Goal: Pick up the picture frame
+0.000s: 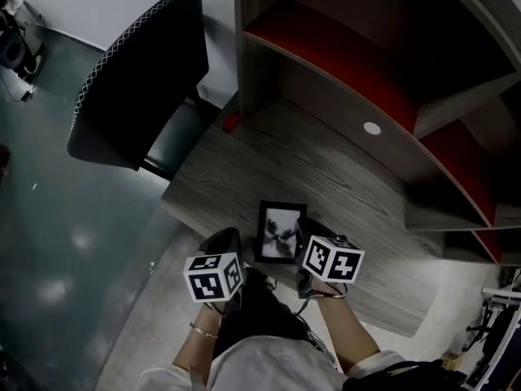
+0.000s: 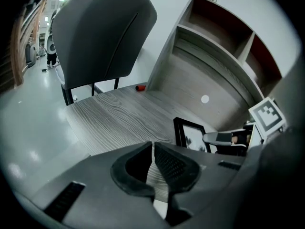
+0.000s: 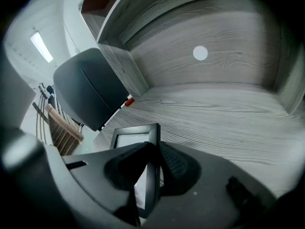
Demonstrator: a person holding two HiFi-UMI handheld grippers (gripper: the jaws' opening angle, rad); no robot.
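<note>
A black picture frame [image 1: 281, 233] with a dark-and-white print is over the front part of the grey wooden desk [image 1: 326, 177]. My right gripper [image 1: 303, 255] is shut on its right side. In the right gripper view the frame's edge [image 3: 153, 136] stands clamped between the two pads of the right gripper [image 3: 155, 149]. The frame's lower edge is hidden, so contact with the desk cannot be told. My left gripper [image 1: 228, 241] hovers just left of the frame, apart from it. In its own view the left gripper [image 2: 153, 148] is shut on nothing, and the frame [image 2: 189, 133] shows to the right.
A black office chair [image 1: 138, 80] stands at the desk's left end. A hutch with red shelves [image 1: 342, 55] rises along the back and right of the desk. A small red object [image 1: 232, 123] lies at the back left corner, and a white round cap [image 1: 372, 128] sits in the back panel.
</note>
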